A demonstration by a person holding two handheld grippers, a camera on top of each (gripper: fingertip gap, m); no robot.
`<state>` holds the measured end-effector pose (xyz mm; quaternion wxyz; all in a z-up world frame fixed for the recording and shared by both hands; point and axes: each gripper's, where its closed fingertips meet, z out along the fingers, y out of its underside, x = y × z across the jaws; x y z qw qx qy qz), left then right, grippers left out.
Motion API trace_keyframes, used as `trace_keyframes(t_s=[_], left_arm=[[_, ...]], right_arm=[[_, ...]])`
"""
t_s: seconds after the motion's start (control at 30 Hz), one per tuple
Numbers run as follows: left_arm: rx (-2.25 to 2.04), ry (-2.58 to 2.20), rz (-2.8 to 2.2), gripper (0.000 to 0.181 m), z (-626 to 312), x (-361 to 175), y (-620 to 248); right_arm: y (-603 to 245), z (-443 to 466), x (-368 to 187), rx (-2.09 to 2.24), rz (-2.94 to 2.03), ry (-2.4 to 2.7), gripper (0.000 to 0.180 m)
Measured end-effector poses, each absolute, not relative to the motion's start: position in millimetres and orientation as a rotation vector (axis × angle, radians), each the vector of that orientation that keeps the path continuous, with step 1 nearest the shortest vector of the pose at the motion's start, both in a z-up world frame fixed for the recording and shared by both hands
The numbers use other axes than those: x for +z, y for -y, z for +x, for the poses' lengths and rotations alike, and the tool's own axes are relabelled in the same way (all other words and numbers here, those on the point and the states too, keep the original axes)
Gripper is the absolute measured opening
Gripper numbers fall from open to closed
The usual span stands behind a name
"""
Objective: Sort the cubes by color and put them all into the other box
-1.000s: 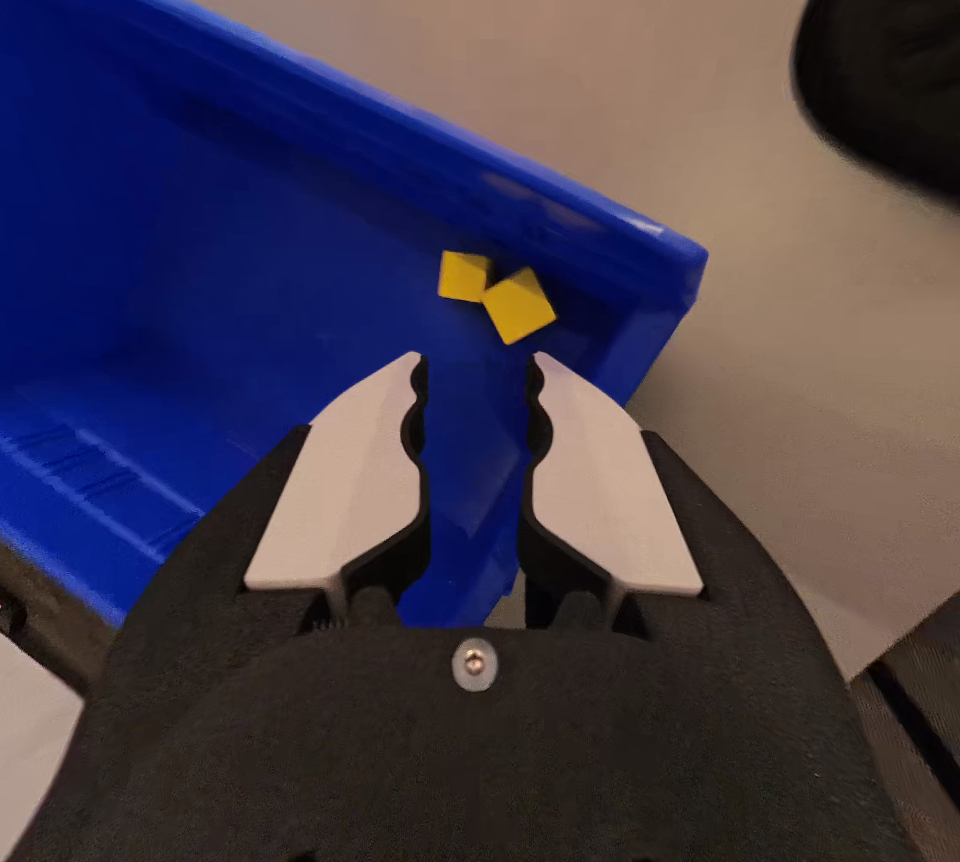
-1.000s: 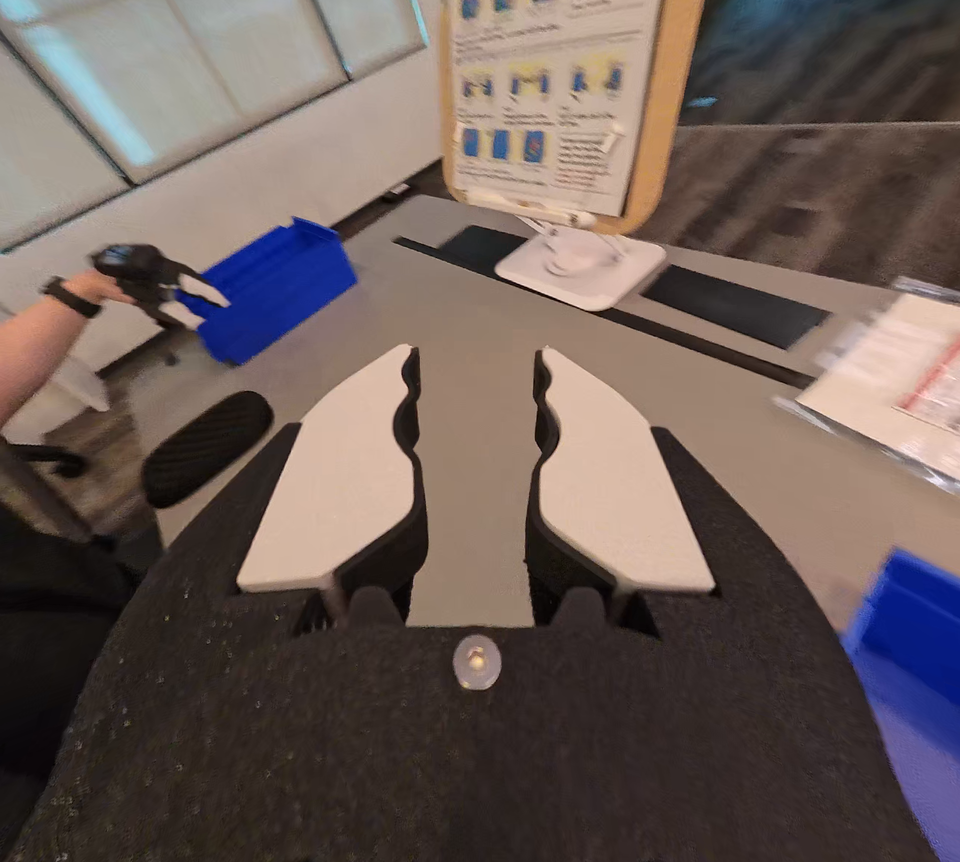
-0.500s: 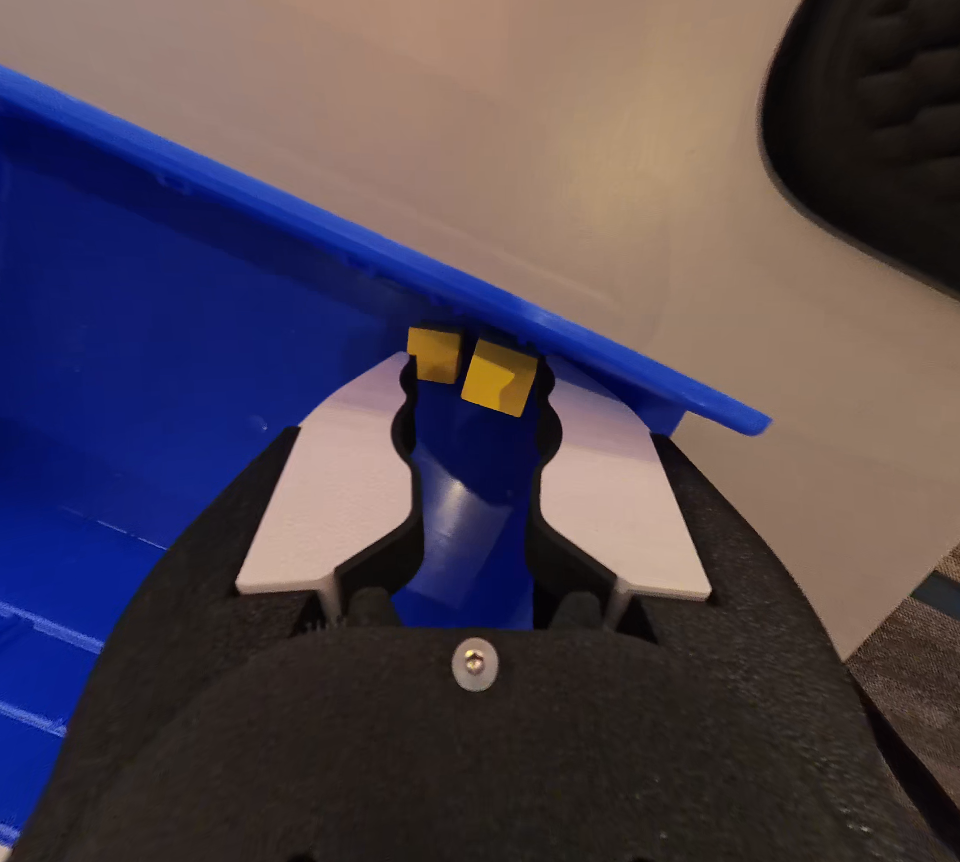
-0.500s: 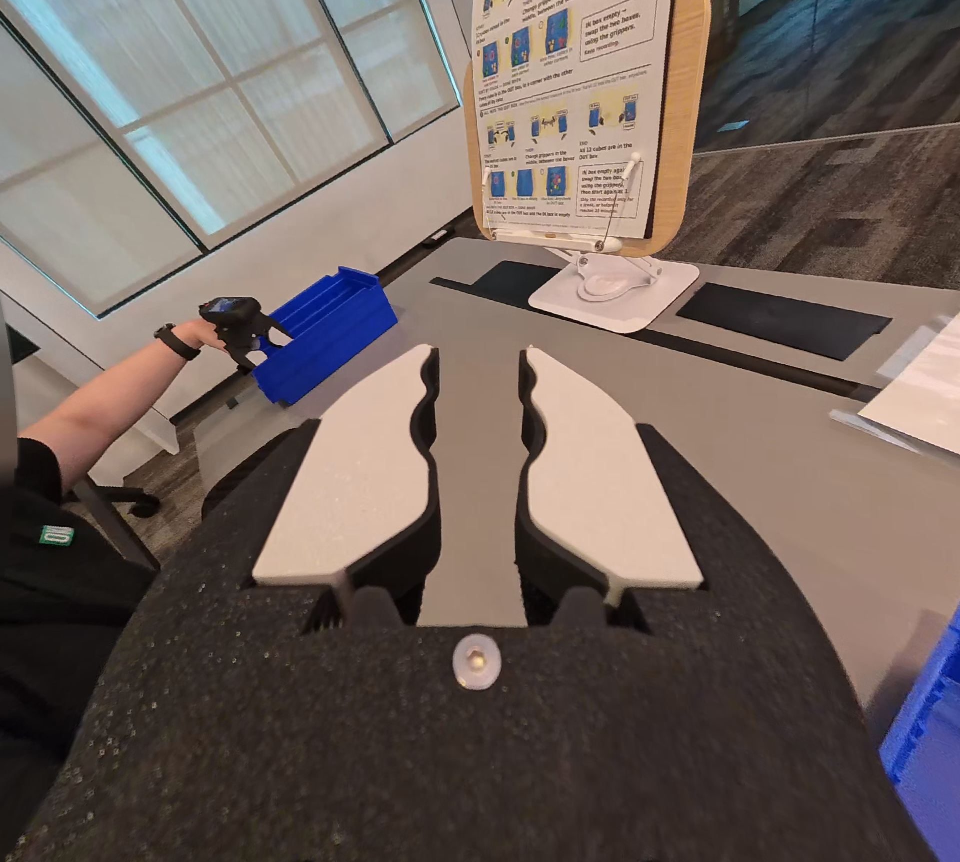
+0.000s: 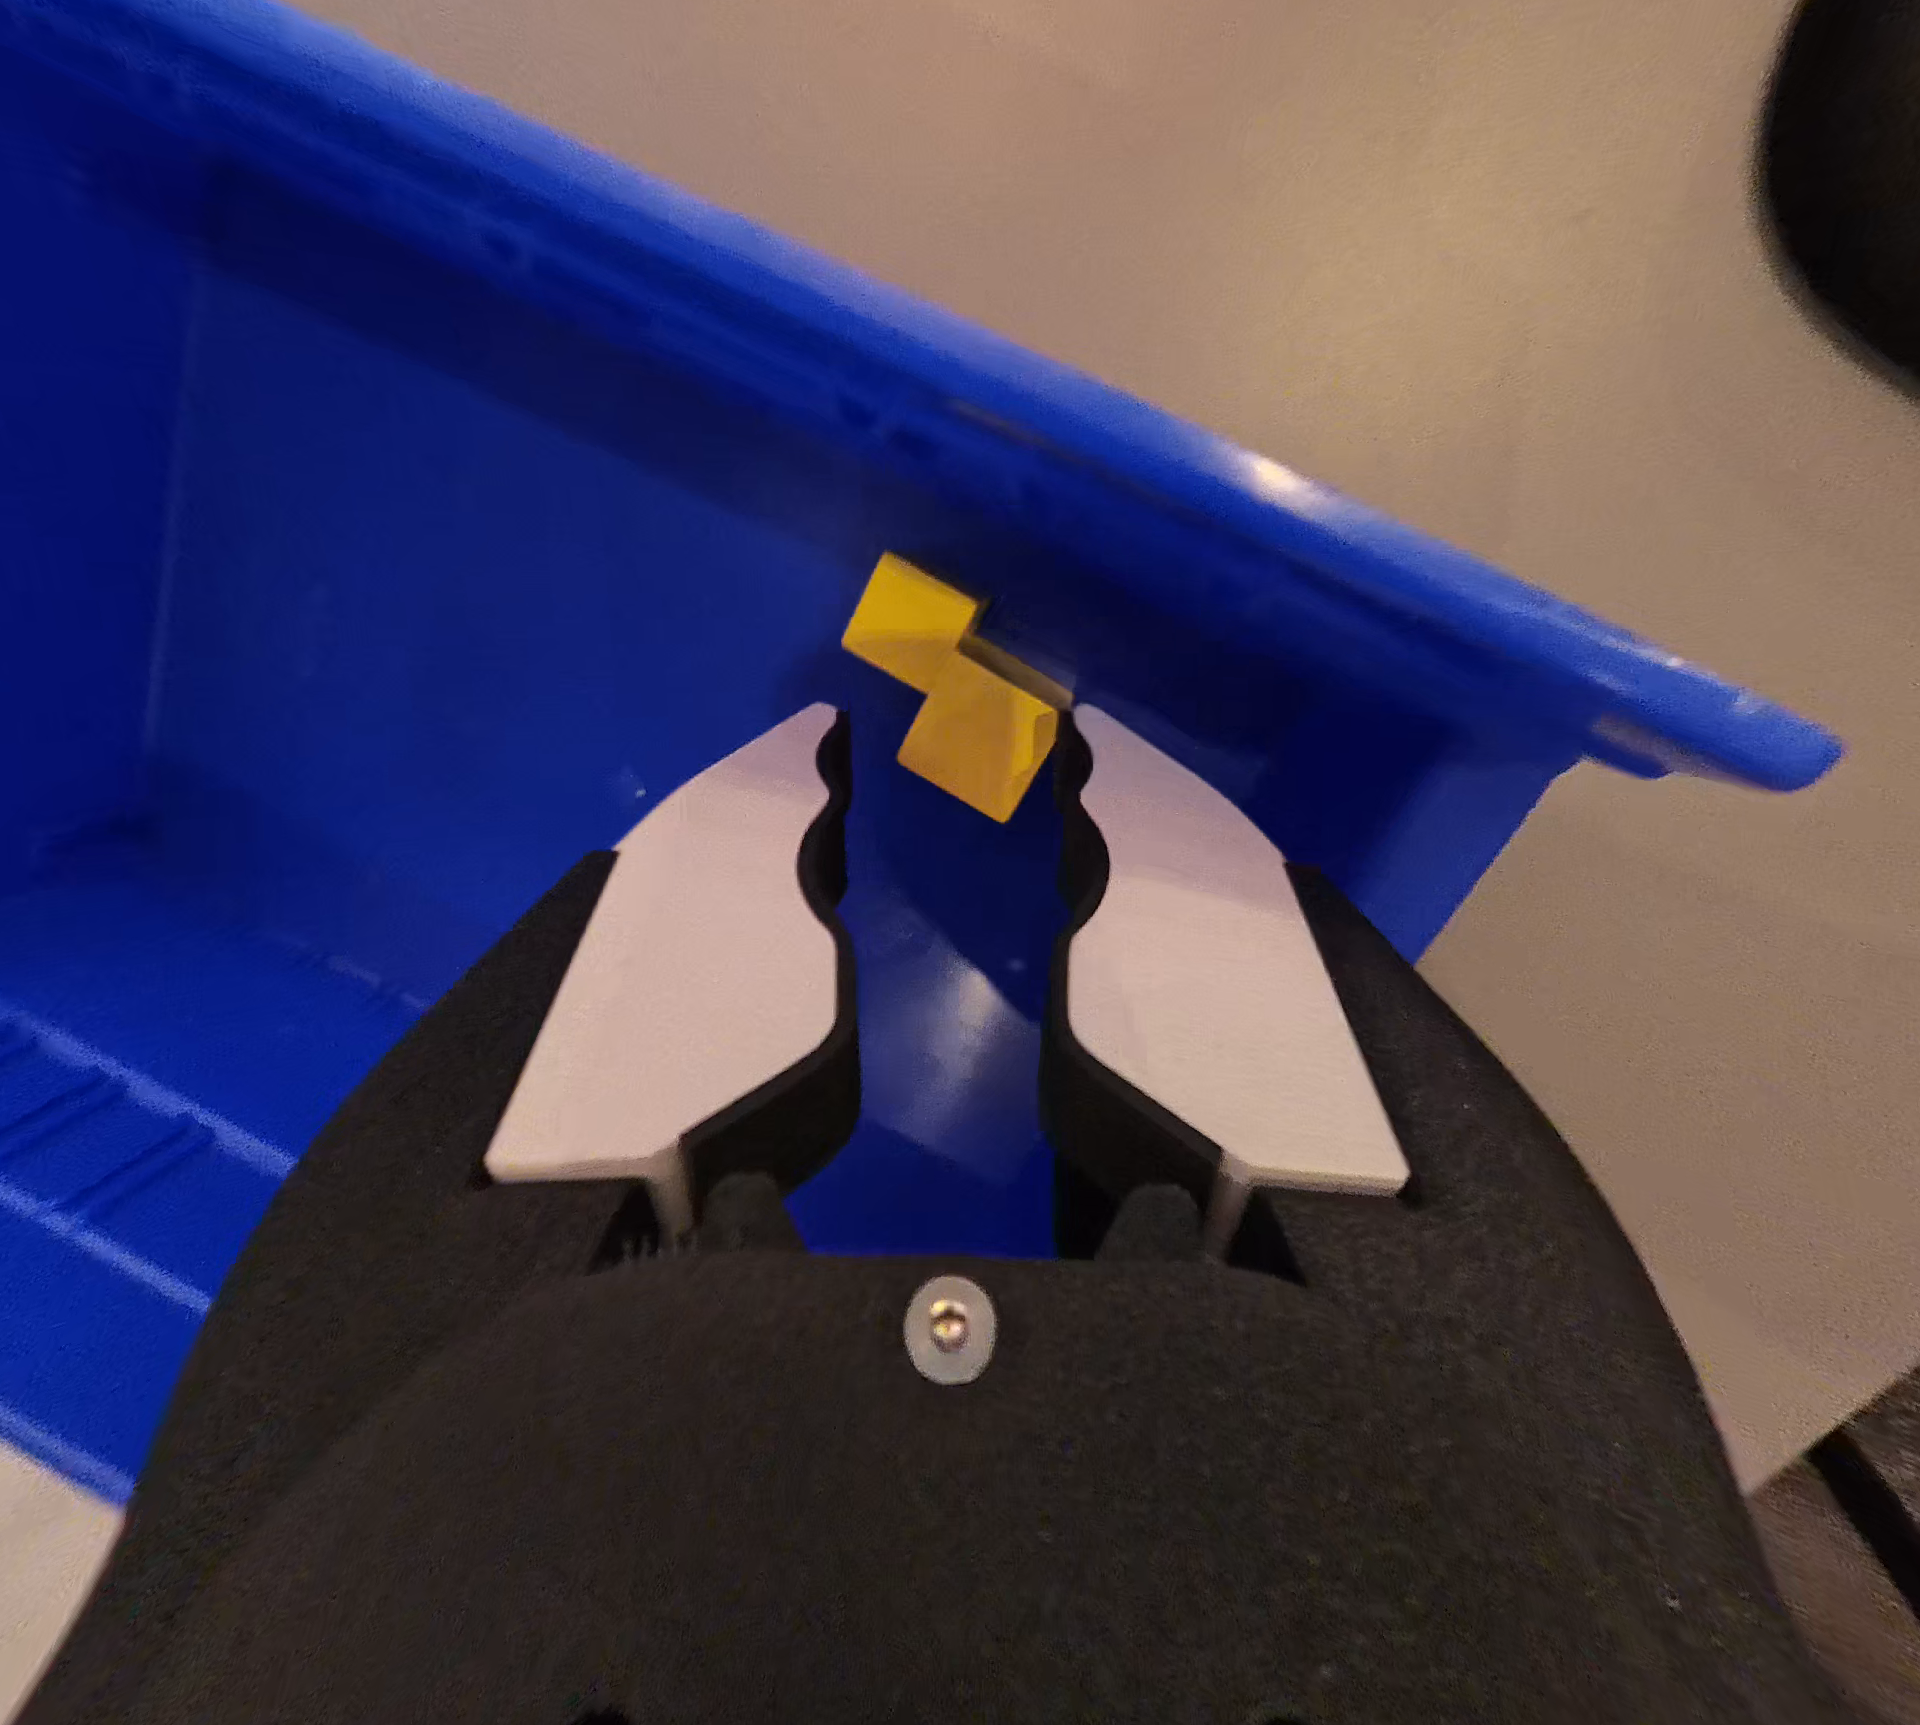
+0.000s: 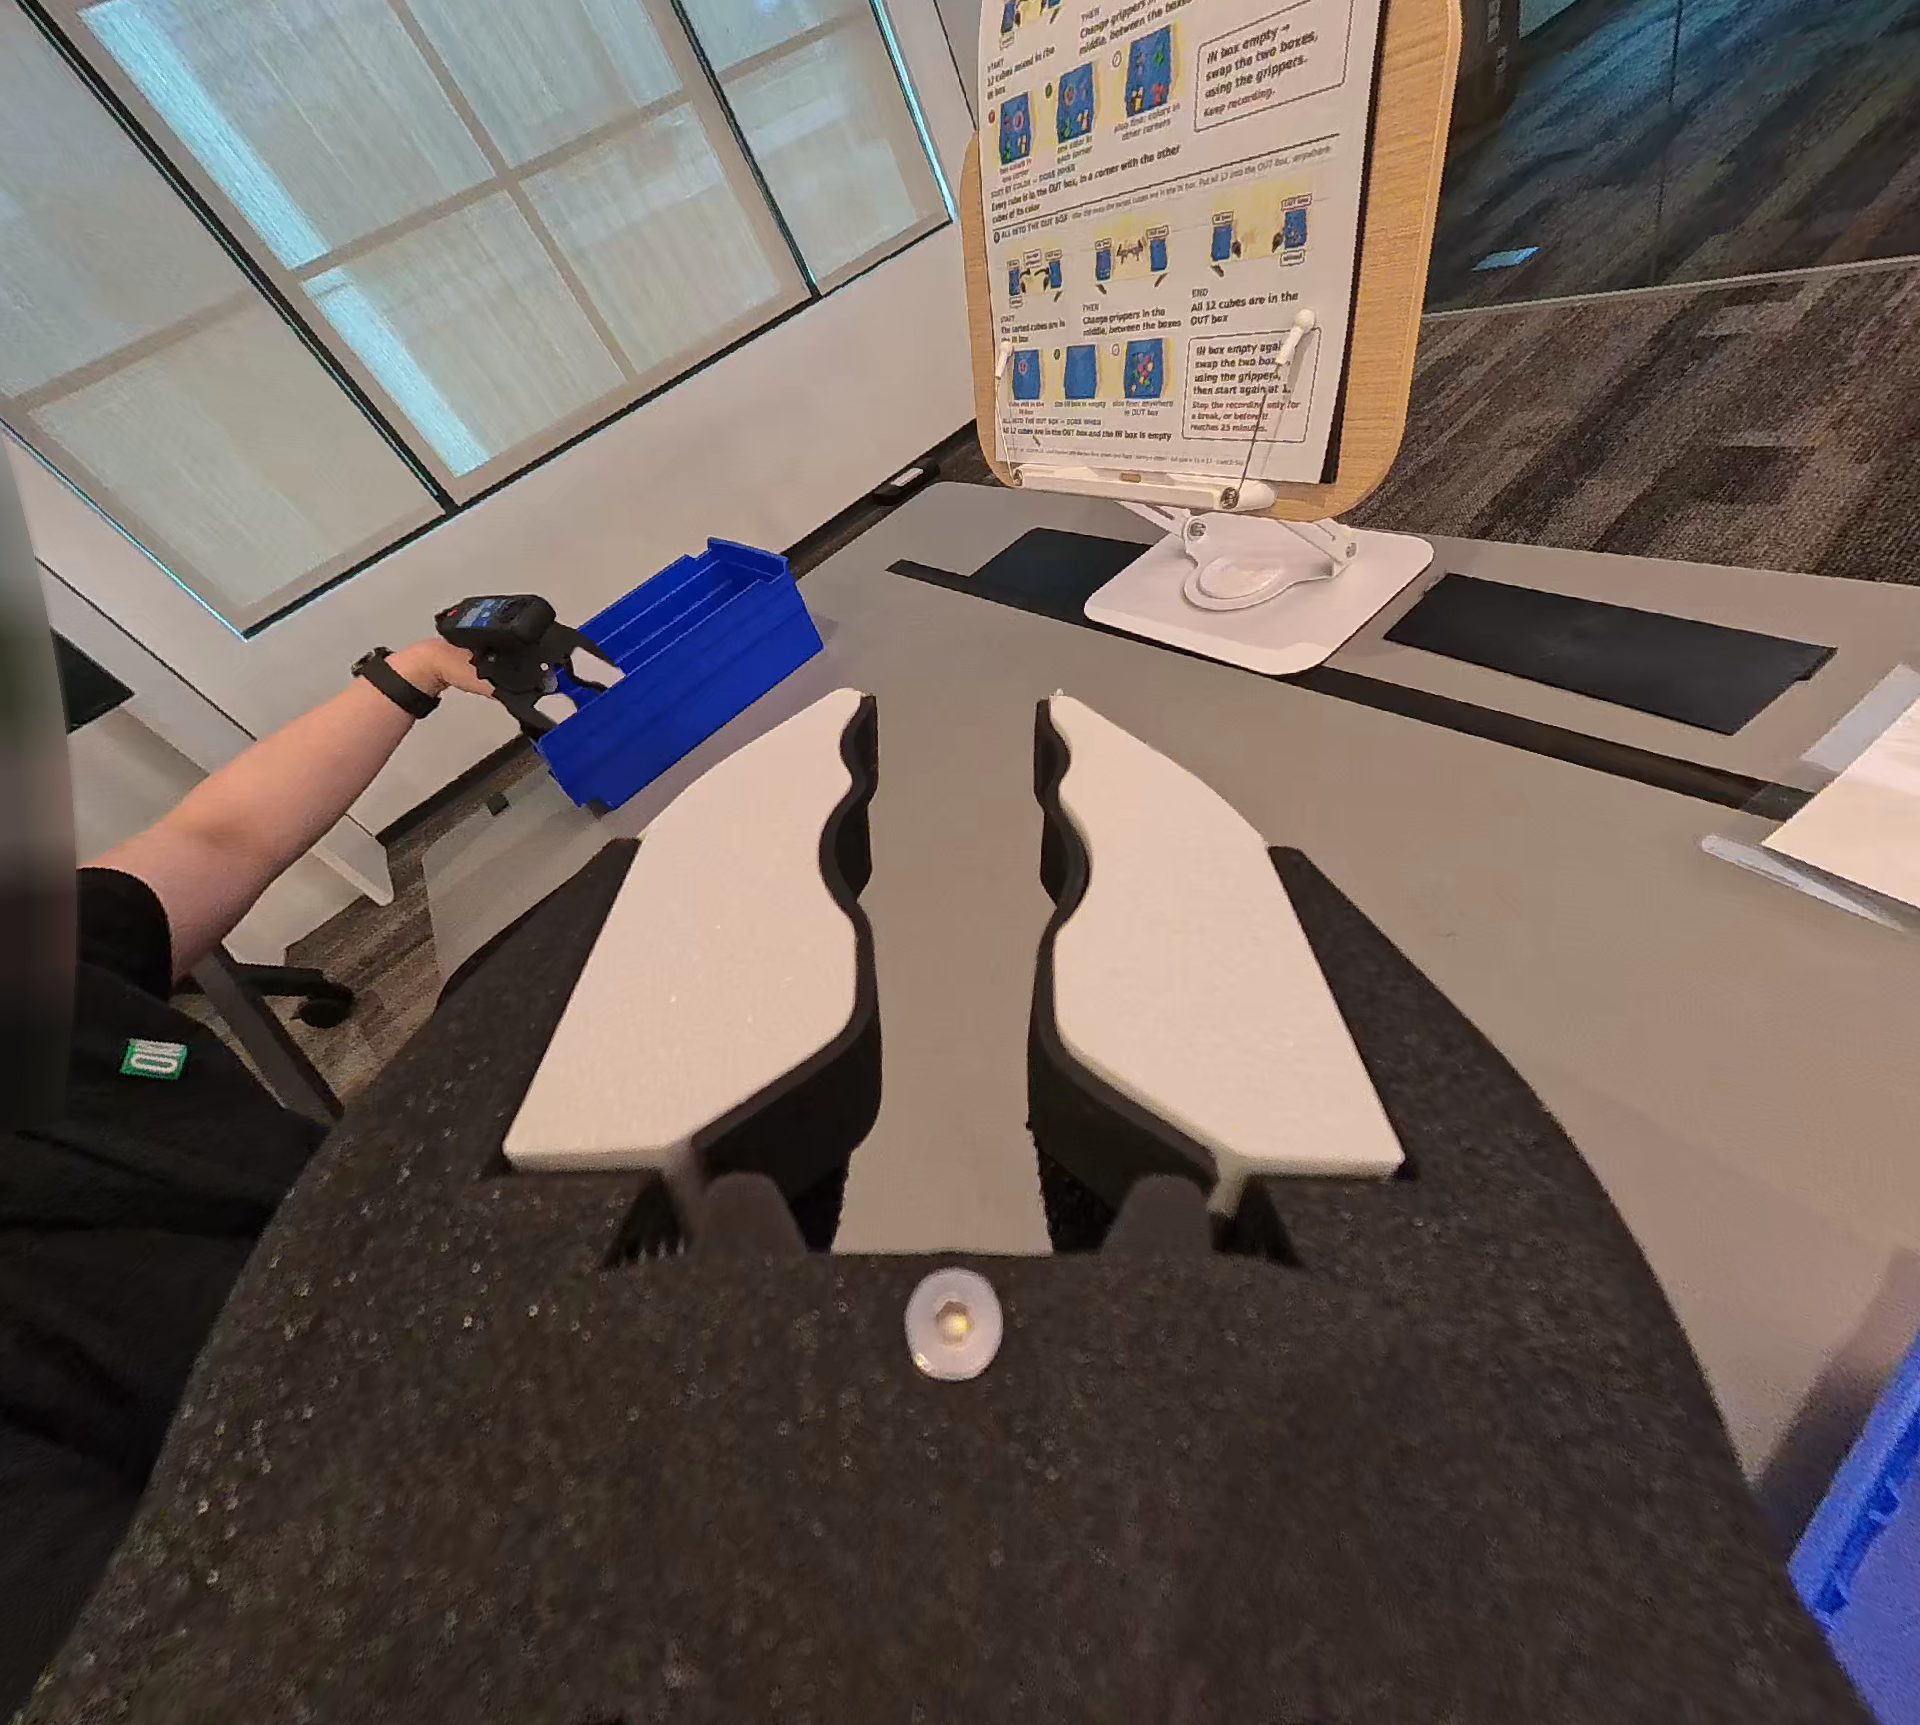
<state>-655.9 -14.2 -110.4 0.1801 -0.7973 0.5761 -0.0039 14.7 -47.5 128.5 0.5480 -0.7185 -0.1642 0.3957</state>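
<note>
Two yellow cubes lie in the right-hand far corner of a blue box (image 5: 436, 595), touching each other. The farther cube (image 5: 909, 621) is against the box wall. The nearer cube (image 5: 977, 740) sits between my left gripper's (image 5: 956, 719) tips, close to the right finger; the jaws are open and reach into the box. My right gripper (image 6: 954, 709) is open and empty, held above the grey table (image 6: 1455, 896). The right wrist view shows the left gripper (image 6: 530, 657) far off at that blue box (image 6: 686, 647). No other cubes are in view.
A second blue box (image 6: 1870, 1519) shows at the lower right edge. An instruction board on a white stand (image 6: 1195, 169) is at the table's far side, with black mats (image 6: 1600, 647) and a sheet of paper (image 6: 1849, 802). A black chair part (image 5: 1860, 169) is beside the box.
My left gripper has moved in toward the yellow cubes, so the nearer one is now between its tips. My right gripper's jaws narrowed a little and it tilted up.
</note>
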Motion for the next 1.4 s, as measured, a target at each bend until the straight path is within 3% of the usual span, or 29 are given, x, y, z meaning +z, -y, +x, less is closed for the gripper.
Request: trace_keyframes(t_s=[0.1,0.3,0.6,1.07,1.27,1.4], left_arm=[[-0.038,-1.641,-2.248,0.035,-656.8,-109.1,19.2],[0.050,-1.652,-2.314,0.049,-663.9,-118.9,19.0],[0.124,-1.787,-2.235,0.035,-664.3,-130.0,11.7],[0.174,-1.781,-2.253,0.028,-666.3,-128.8,3.5],[0.193,-1.341,-2.007,0.028,-661.3,-33.2,-33.6],[0.007,-1.192,-1.679,0.028,-589.4,50.1,-28.7]], right_arm=[[47.6,14.5,127.2,0.935,-1.709,0.394,0.028],[46.9,14.4,126.7,0.940,-1.709,0.391,0.028],[47.9,8.1,123.1,0.957,-1.730,0.422,0.028],[48.4,5.4,118.3,0.985,-1.745,0.456,0.028],[41.5,-0.9,133.2,1.016,-1.684,0.408,0.025],[26.3,-40.5,137.6,0.979,-1.707,0.446,0.025]])
